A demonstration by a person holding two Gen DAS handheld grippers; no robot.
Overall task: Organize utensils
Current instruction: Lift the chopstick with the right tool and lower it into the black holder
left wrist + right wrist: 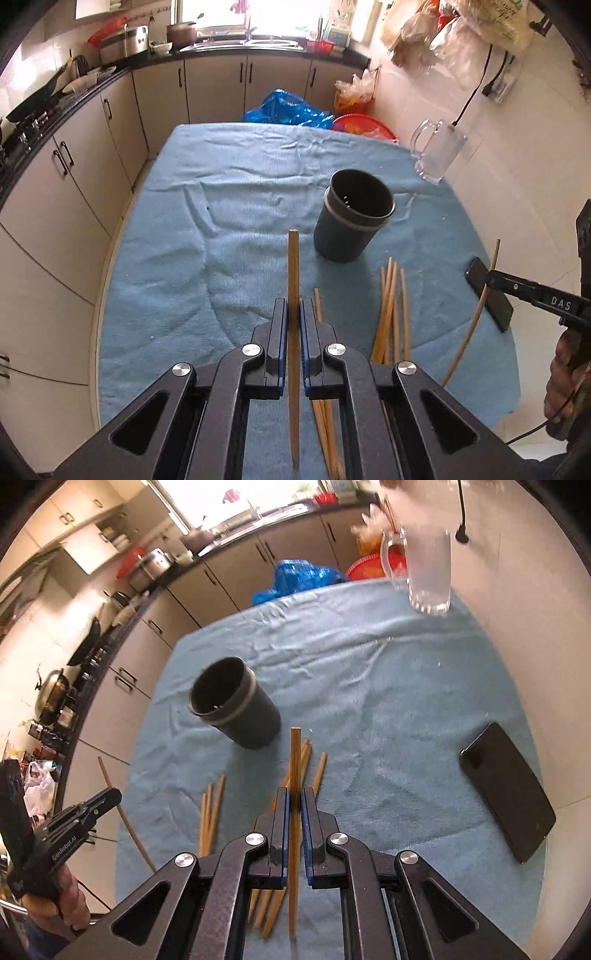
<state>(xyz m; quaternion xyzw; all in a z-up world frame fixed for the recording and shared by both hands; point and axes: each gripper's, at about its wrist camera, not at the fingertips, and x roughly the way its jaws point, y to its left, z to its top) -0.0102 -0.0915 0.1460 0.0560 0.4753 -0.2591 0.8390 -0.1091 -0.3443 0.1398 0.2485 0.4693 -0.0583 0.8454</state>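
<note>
On the wrinkled blue towel-covered table [229, 206], the left gripper [294, 314] and right gripper [294, 805] each pinched one wooden chopstick [293, 266], so either could pivot and miss the dark cylindrical holder [351, 218] at centre frame.

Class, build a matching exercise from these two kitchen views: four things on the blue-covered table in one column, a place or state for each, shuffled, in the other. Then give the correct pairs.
Things
1. dark holder
2. glass mug
3. phone
4. loose chopsticks

Place or state
A. lying flat, screen dark, by the right edge of the cloth
B. upright, clear, at the far right corner
C. upright in the middle, no chopsticks in it
D. lying in a heap on the cloth

Pairs: 1-C, 2-B, 3-A, 4-D
</note>
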